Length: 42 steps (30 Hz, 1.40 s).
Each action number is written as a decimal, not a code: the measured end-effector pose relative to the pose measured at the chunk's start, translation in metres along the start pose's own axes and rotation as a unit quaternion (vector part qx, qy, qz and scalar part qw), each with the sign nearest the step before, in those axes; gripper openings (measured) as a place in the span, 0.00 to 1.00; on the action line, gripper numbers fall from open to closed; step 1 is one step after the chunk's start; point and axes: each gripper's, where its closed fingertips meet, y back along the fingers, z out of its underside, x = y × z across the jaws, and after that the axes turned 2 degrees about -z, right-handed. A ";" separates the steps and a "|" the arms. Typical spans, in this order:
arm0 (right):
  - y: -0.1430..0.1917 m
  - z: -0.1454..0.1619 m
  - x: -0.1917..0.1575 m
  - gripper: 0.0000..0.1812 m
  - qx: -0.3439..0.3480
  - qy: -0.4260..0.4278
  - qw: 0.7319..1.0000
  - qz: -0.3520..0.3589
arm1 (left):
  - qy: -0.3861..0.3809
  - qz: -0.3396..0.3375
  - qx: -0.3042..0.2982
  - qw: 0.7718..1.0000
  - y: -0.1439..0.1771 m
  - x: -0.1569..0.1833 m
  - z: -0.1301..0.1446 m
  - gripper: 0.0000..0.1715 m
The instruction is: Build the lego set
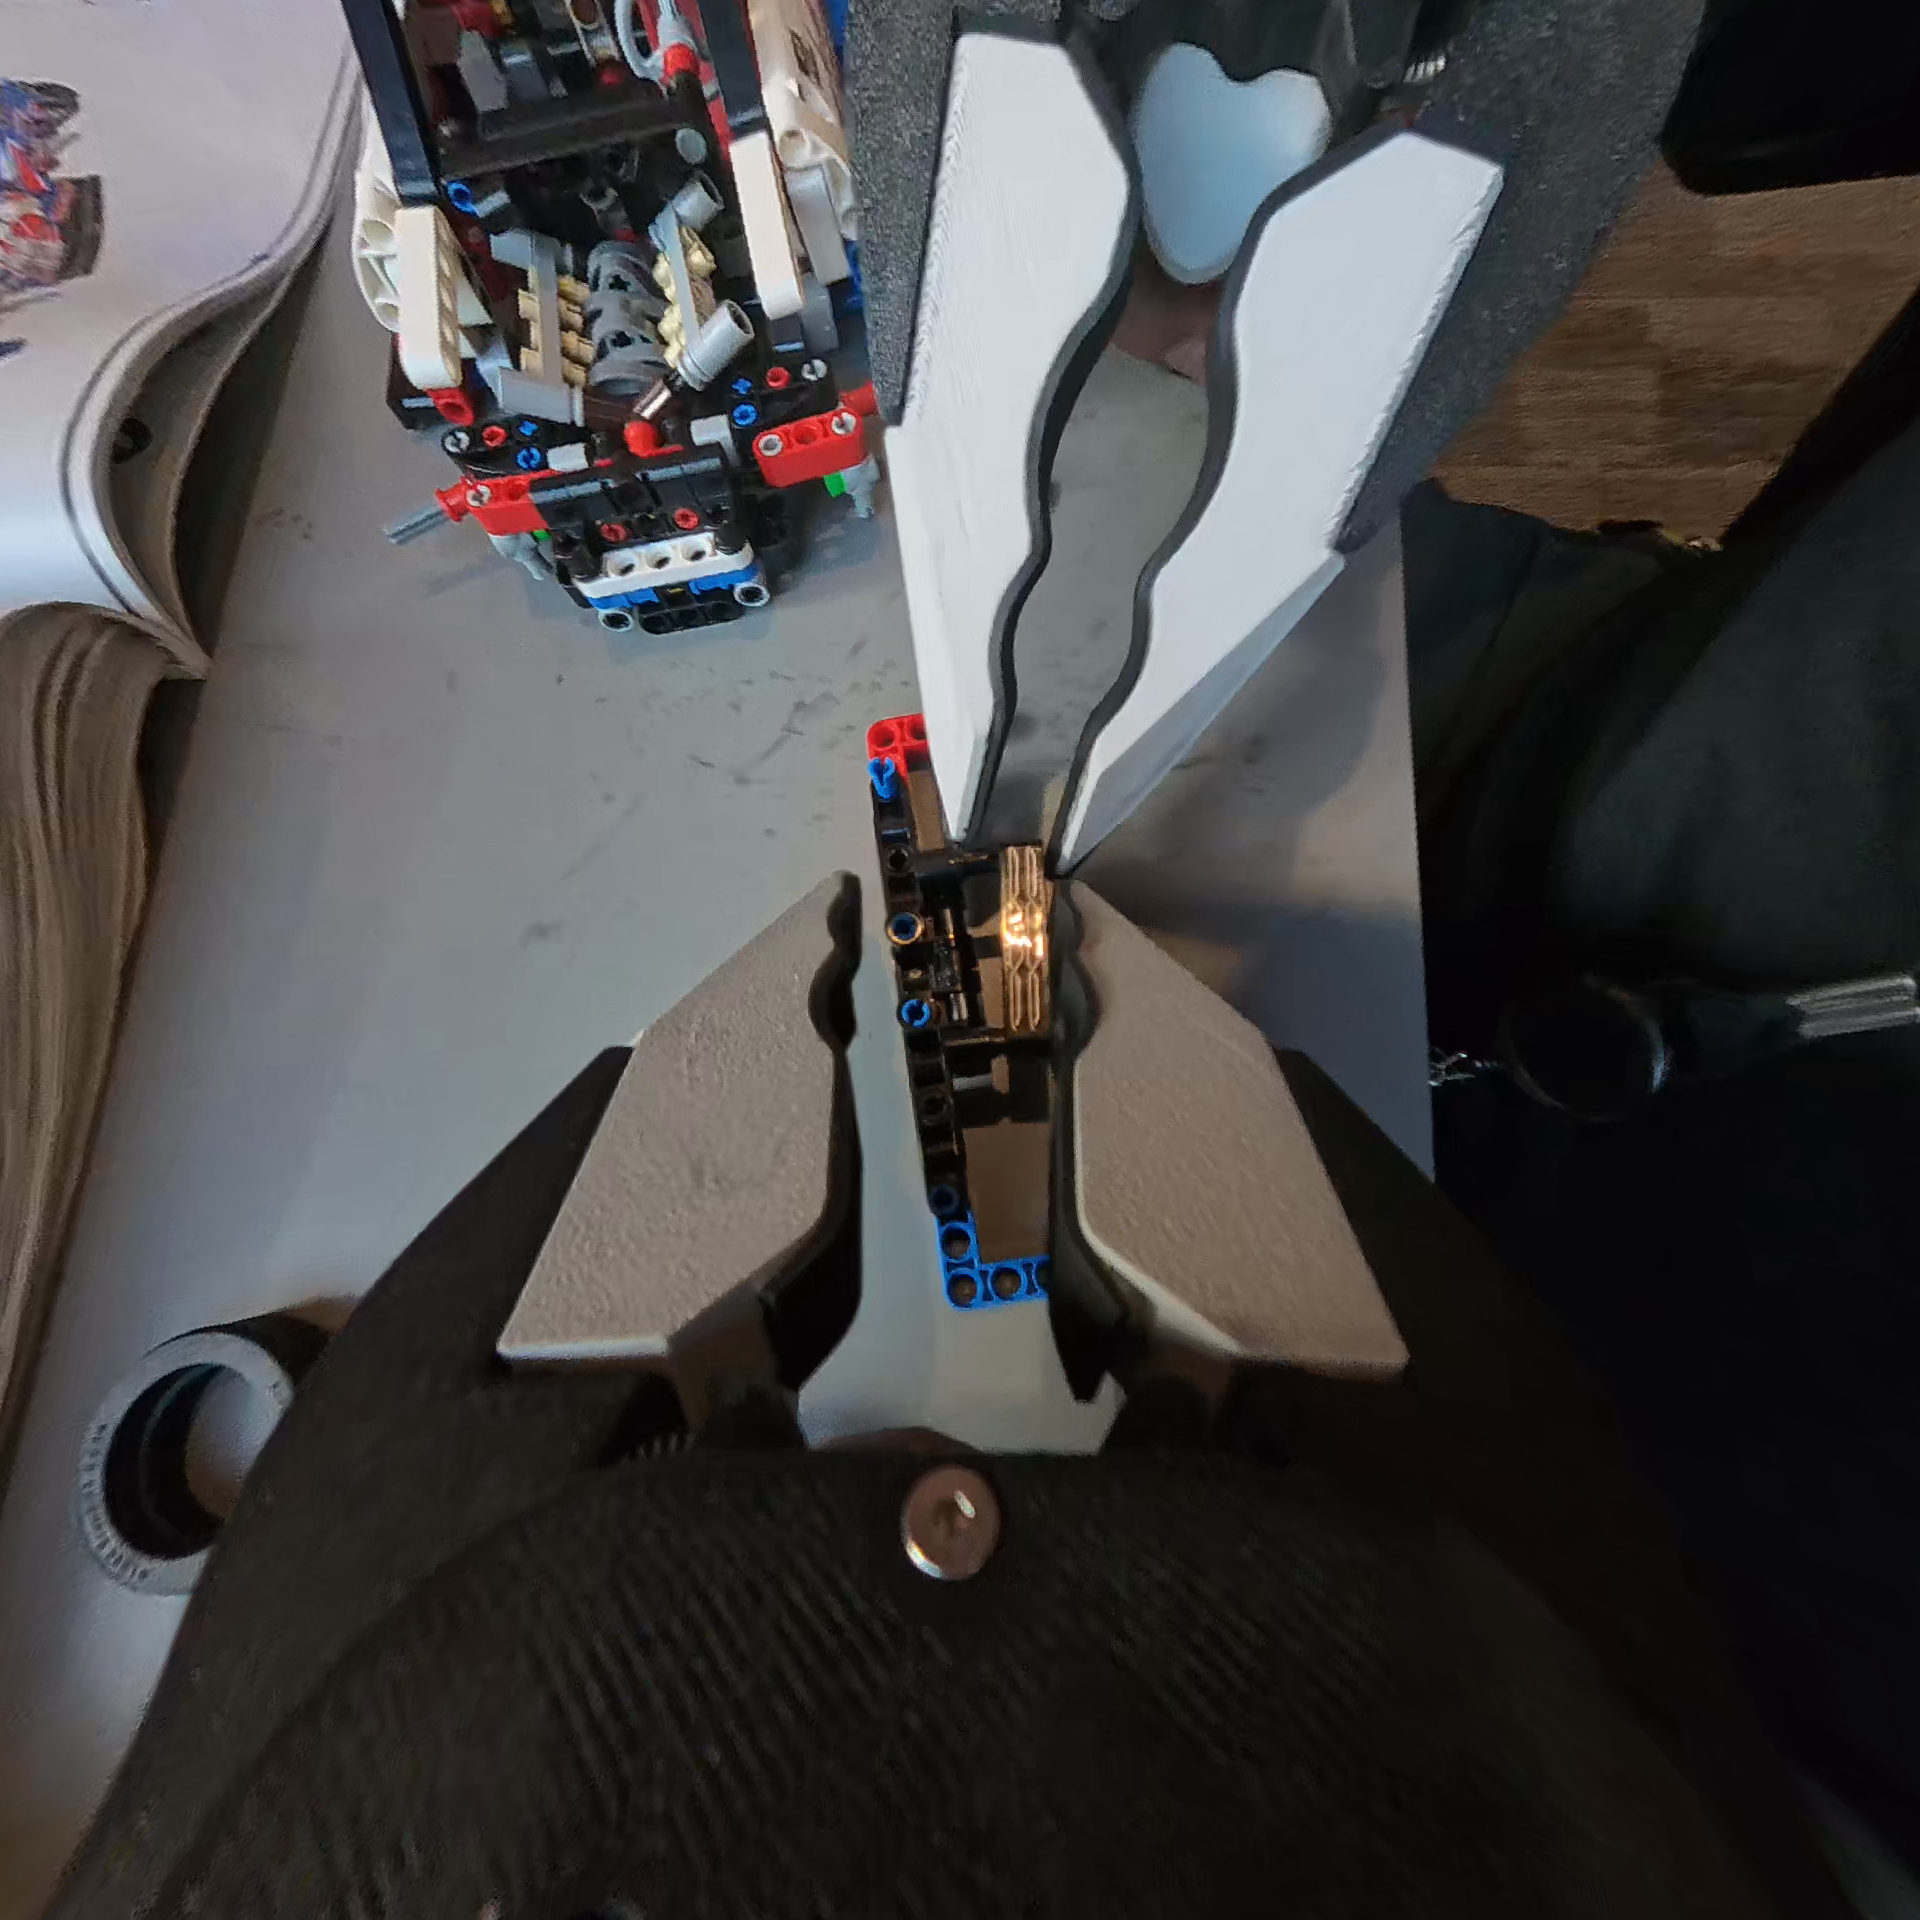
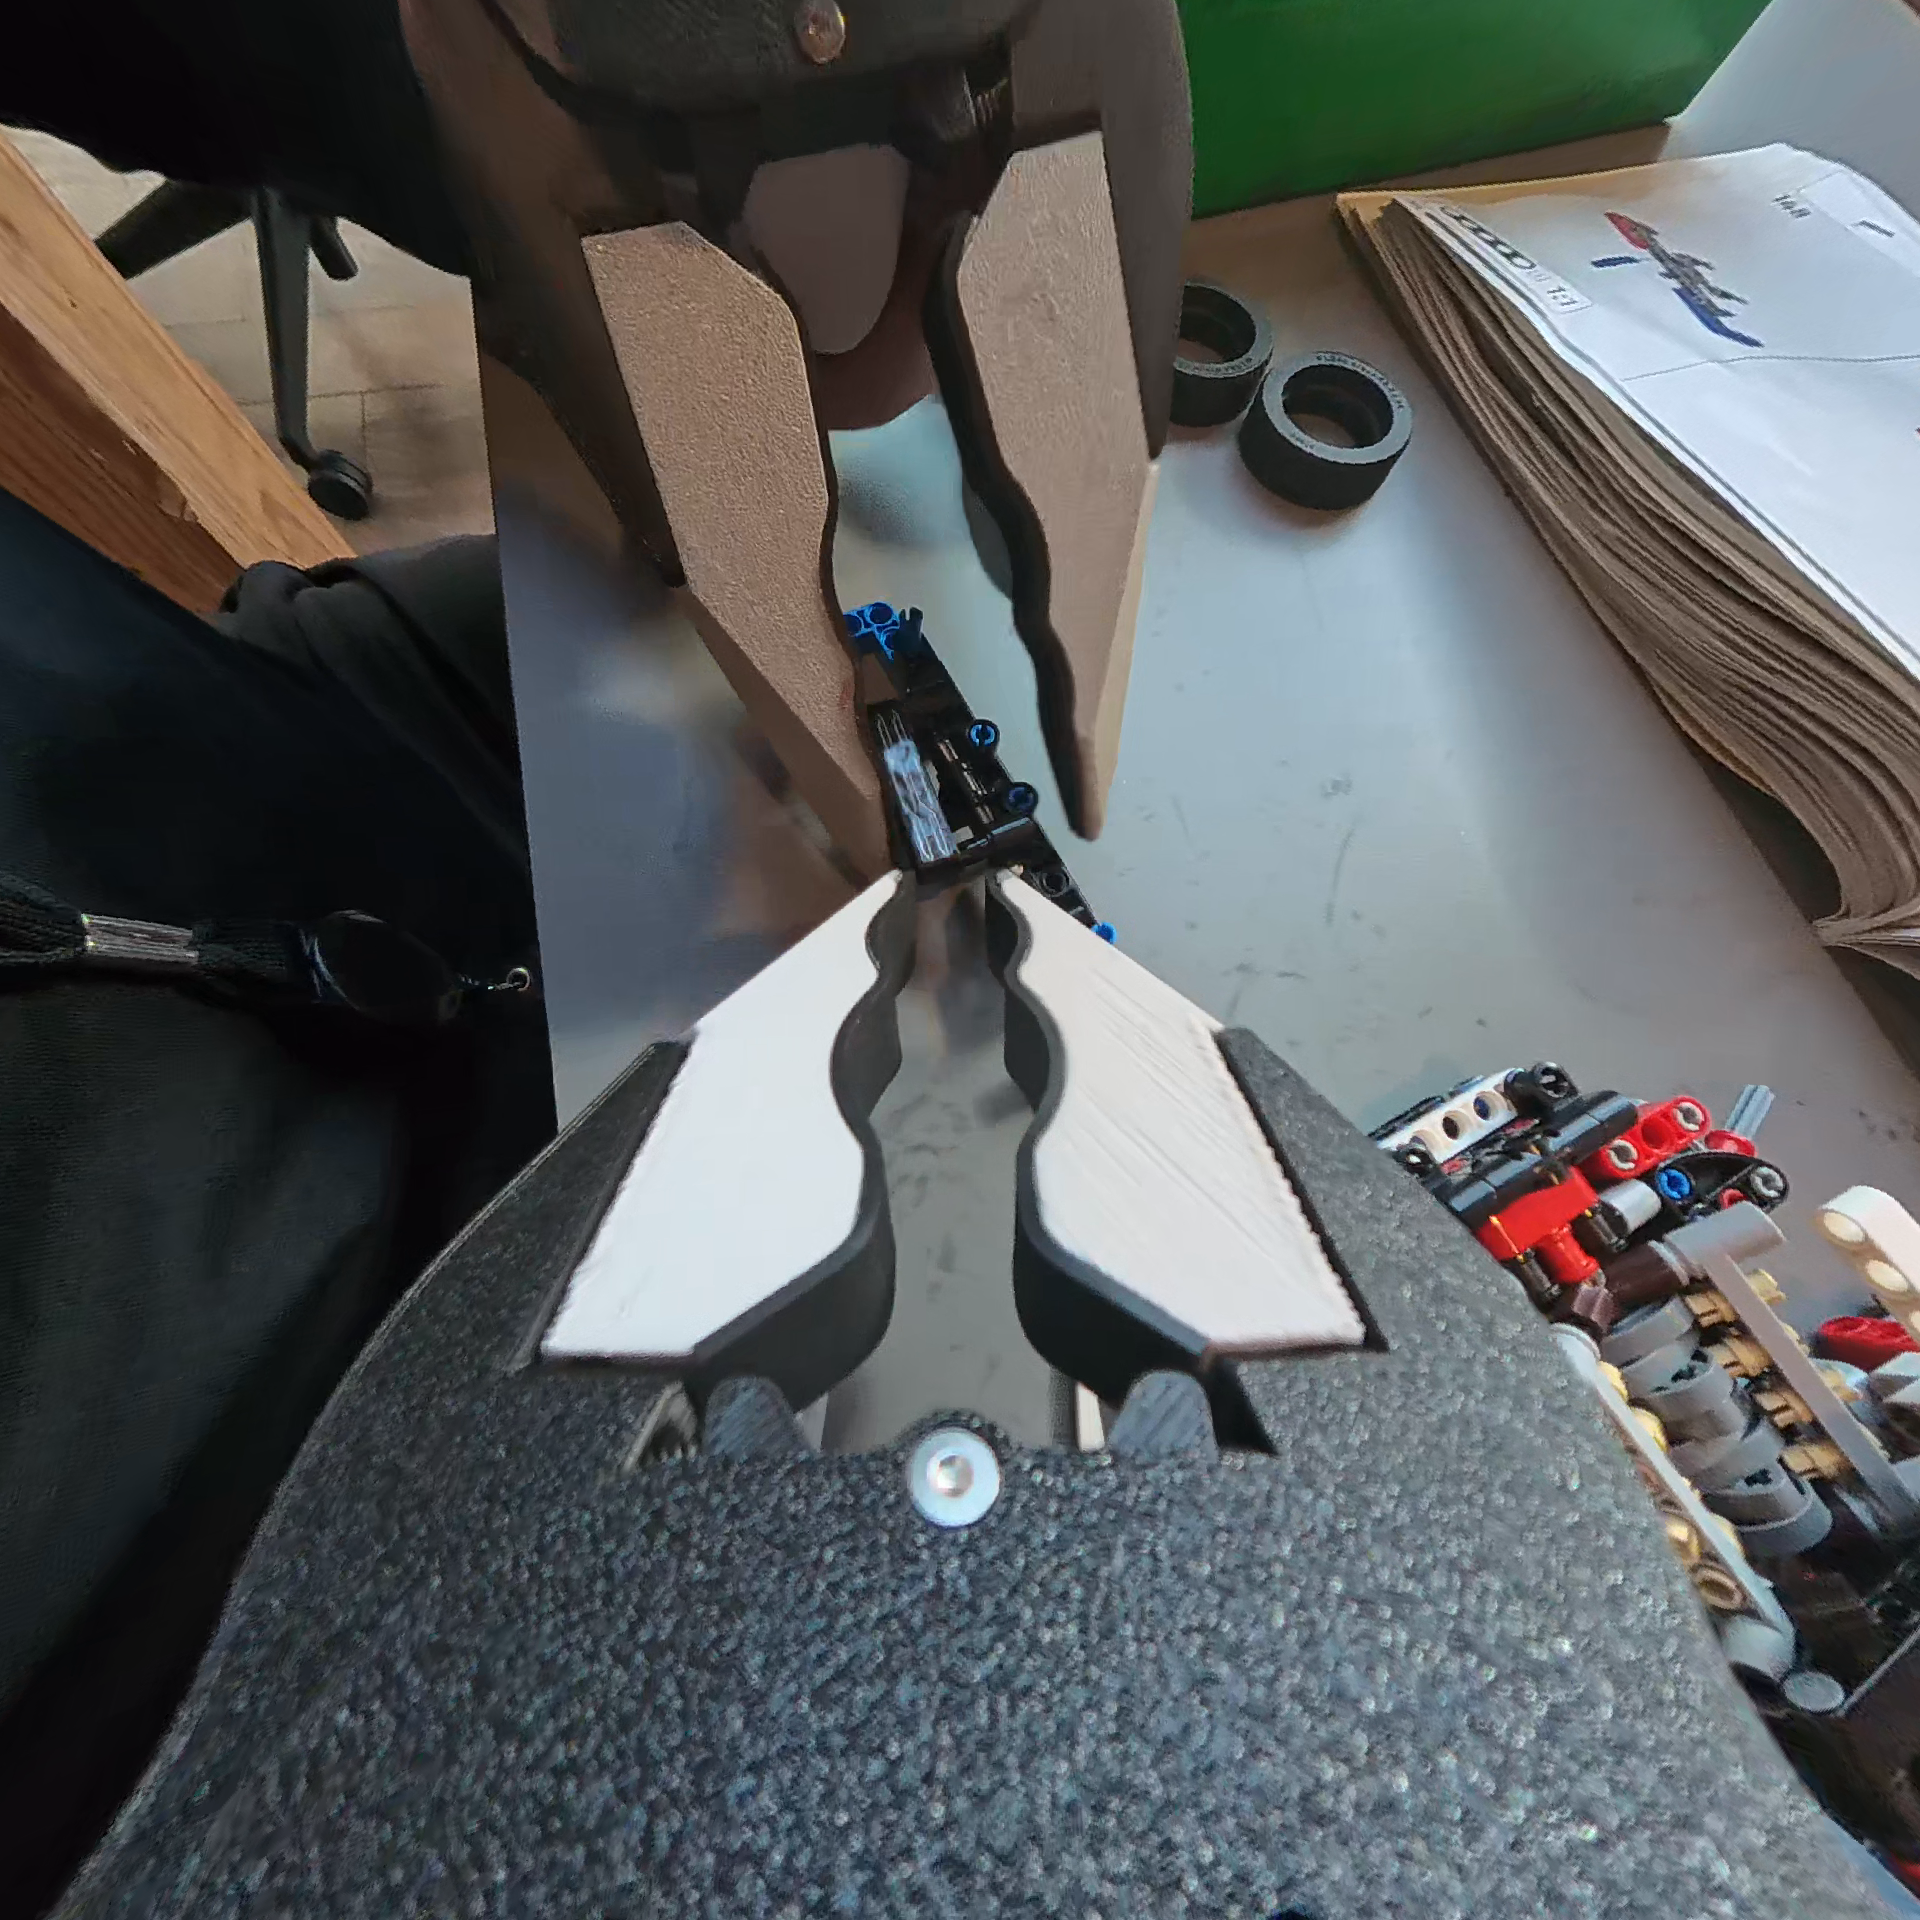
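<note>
1. Grey table (image 1: 520, 831) fills both views.
2. Instruction booklet (image 2: 1714, 436) lies at upper right of the right wrist view.
3. Part-built lego model (image 1: 613, 343) stands at upper centre of the left wrist view.
4. Left gripper (image 1: 961, 914), tan fingers spread partway, flanks the black subassembly (image 1: 966, 1039); grip unclear.
5. Right gripper (image 2: 951, 883), white fingers nearly closed, tips at the subassembly's far end; hold unclear.
6. Two black tyres (image 2: 1325, 431) sit near the booklet.

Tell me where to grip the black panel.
Grip the black panel across its long edges at mid-length, coming in along its length from the blue corner. It is long and narrow, and the right tongs already crowd the red-corner end.
</note>
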 end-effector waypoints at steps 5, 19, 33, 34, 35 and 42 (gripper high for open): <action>0.000 -0.001 0.000 0.05 -0.001 0.001 1.000 -0.003 | -0.032 -0.015 -0.005 0.999 0.000 0.003 -0.001 0.14; 0.000 0.000 -0.004 0.04 -0.017 0.014 0.999 -0.026 | -0.034 -0.026 -0.003 0.999 -0.002 0.006 -0.001 0.13; -0.002 -0.001 -0.004 0.01 -0.088 0.216 0.971 -0.051 | 0.003 -0.025 -0.014 1.000 -0.002 0.004 0.000 0.10; -0.002 0.000 -0.004 0.02 -0.089 0.218 0.970 -0.063 | 0.003 -0.025 -0.014 1.000 -0.002 0.004 0.000 0.11; -0.002 0.000 -0.003 0.02 -0.091 0.210 0.970 -0.077 | 0.003 -0.027 -0.014 1.000 -0.002 0.004 0.000 0.10; 0.000 0.001 0.001 0.03 -0.087 0.067 0.986 -0.121 | 0.030 -0.038 0.012 0.999 -0.002 0.001 -0.001 0.10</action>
